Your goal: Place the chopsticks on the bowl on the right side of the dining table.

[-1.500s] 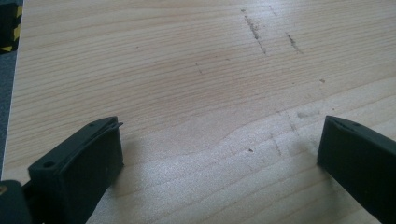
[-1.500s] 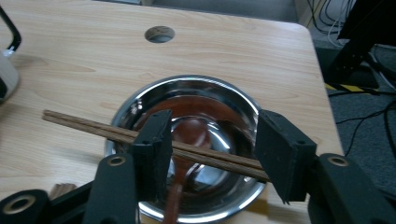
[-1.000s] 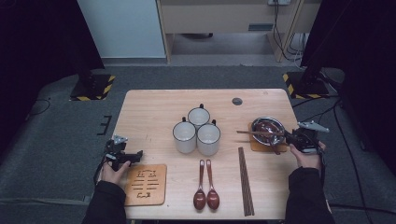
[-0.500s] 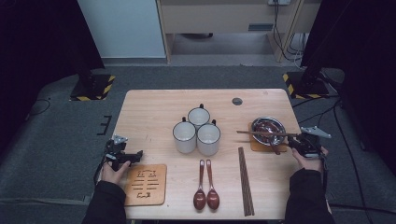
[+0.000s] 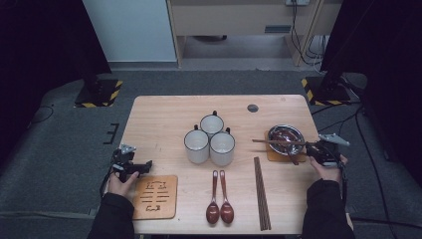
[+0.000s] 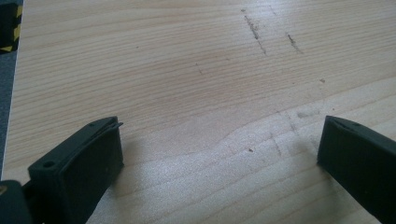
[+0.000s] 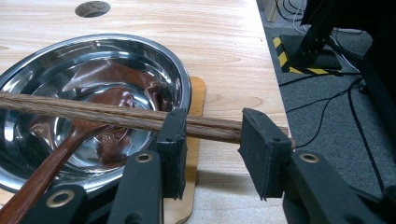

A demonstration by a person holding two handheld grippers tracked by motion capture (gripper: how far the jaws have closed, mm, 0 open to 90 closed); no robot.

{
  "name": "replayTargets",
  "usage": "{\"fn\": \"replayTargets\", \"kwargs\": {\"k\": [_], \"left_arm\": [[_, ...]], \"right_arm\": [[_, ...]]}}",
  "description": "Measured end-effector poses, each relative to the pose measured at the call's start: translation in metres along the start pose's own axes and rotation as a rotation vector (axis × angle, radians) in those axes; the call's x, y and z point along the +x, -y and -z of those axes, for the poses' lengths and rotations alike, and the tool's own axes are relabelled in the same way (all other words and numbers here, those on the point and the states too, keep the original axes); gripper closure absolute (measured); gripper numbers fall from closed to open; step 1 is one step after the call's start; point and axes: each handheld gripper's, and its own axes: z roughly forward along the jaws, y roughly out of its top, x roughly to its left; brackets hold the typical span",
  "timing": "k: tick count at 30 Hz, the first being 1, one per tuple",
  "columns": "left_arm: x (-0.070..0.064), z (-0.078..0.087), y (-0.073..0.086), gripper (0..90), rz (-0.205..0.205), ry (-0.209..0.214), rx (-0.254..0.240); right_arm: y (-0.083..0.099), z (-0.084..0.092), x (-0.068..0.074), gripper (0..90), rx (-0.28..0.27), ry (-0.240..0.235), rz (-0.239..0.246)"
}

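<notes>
Chopsticks (image 7: 93, 114) lie across bowl (image 7: 184, 88); right gripper (image 7: 212, 135) jaws part-open around them, unpinched. Withdraw level, avoiding nudges.

A light wooden table (image 5: 164, 114) stands on grey carpet (image 5: 59, 164). Beyond the table's far edge is a white panel (image 5: 132, 30) beside a beige cabinet (image 5: 239, 17). Yellow-black striped bases (image 5: 97, 93) sit at both far corners of the table. Dark curtains (image 5: 40, 45) flank the table; cables (image 5: 348, 119) trail right.
</notes>
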Motion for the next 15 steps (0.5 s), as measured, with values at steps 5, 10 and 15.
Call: {"fn": "replayTargets", "kwargs": {"k": [5, 10, 15], "left_arm": [[0.0, 0.0, 0.0, 0.0, 0.0, 0.0, 0.0], [0.0, 0.0, 0.0, 0.0, 0.0, 0.0, 0.0], [0.0, 0.0, 0.0, 0.0, 0.0, 0.0, 0.0]], "right_arm": [[0.0004, -0.0028, 0.0, 61.1, 0.005, 0.005, -0.004], [0.0001, -0.0037, -0.0004, 60.8, 0.002, 0.005, -0.007], [-0.0018, -0.0011, 0.0001, 60.1, -0.01, -0.005, -0.008]]}}
